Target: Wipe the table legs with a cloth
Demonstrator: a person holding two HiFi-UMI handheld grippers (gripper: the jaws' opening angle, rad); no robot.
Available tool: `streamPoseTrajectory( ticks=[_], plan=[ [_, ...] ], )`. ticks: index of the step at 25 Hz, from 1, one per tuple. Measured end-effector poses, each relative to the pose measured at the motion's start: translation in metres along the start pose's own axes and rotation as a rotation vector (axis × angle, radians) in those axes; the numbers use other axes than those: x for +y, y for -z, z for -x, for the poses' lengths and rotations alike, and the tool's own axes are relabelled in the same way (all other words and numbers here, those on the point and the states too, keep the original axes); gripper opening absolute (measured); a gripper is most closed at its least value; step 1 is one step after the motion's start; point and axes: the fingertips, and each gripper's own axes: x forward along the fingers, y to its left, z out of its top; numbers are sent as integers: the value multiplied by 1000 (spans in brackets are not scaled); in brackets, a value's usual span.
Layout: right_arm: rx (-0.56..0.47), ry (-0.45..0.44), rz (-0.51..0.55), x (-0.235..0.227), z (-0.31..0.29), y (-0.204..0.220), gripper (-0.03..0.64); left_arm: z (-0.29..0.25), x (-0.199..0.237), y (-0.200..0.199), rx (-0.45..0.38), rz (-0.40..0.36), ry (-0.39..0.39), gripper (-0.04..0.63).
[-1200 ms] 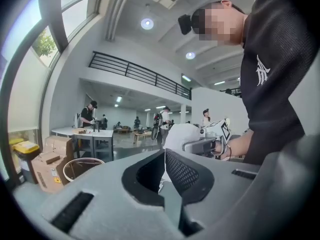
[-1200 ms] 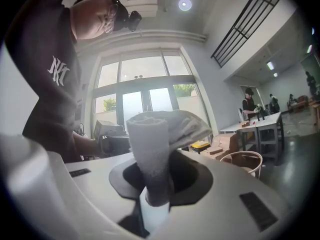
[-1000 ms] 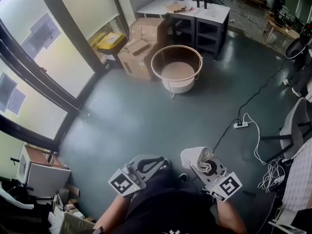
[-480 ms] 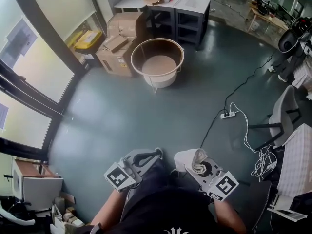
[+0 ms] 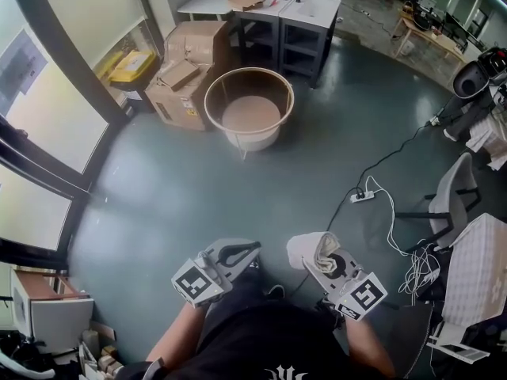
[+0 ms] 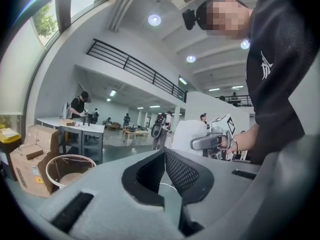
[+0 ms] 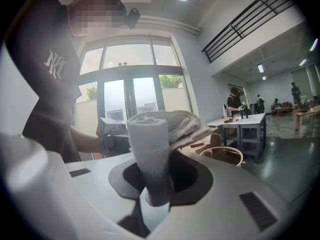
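The right gripper (image 7: 150, 194) pinches a white cloth (image 7: 150, 149). The cloth is soft and fuzzy, like a towel. It is rolled into a fat tube that stands up between the two jaws, and its top flops over to one side. The gripper's body is smooth grey plastic with a black hollow around the jaws.

The left gripper (image 6: 165, 156) has its two jaws pressed together. Nothing is between them. The pads are black with a bumpy net pattern.

In the head view, both grippers are held low and close to the person's body, with the left gripper (image 5: 238, 253) beside the right gripper (image 5: 331, 266). The cloth (image 5: 305, 250) sticks out in front.

The table (image 5: 248, 109) is well apart from them, across the shiny grey-green floor (image 5: 190, 196). It is round like a bowl, with a thin wooden rim, a white base and thin legs. Brown cardboard boxes (image 5: 190, 62) sit just beside it. A white power strip (image 5: 362, 196) with a curly white cord lies on the floor to the right.
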Motion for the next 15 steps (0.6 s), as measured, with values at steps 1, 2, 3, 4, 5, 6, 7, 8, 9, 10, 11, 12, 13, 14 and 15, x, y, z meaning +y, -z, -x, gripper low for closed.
streamPoseTrajectory(
  ticks=[1,2,3,4,5,6,7,8,9,10,11,12,13,14,15],
  plan=[
    [5,11,1,-7,-7,-2,75,-2,10,0,0,2,8,6],
    [5,20,-1,-14,-14,-5,75,-3,20,-1,2,5,19,6],
    [3,25,-6,-20,-21,-9,75,-5,29,-1,2,11,31,6],
    [0,30,-10,-26,-28,-14,75,-7,39,-3,-1,18,43,7],
    [0,34,-12,-31,-35,-18,75,-8,48,-5,-6,21,54,8],
    [3,39,-10,-35,-43,-22,75,-9,58,-6,-13,16,64,7],
    [8,46,-7,-40,-52,-25,75,-10,68,-7,-17,6,75,8],
    [14,55,-7,-44,-60,-27,75,-10,77,-7,-18,2,84,8],
    [20,66,-9,-49,-68,-28,75,-10,87,-7,-19,5,91,8],
    [27,79,-11,-54,-75,-29,75,-10,95,-7,-21,9,96,8],
    [35,92,-8,-59,-81,-30,75,-11,104,-8,-22,17,100,8],
    [43,104,-4,-65,-87,-31,75,-12,112,-9,-23,29,103,8],
    [49,114,-1,-70,-92,-32,75,-13,120,-9,-24,41,107,8],
    [54,121,1,-74,-98,-33,74,-13,128,-10,-27,48,113,8],
    [58,125,1,-77,-104,-34,75,-13,135,-9,-31,51,119,8]
  ],
)
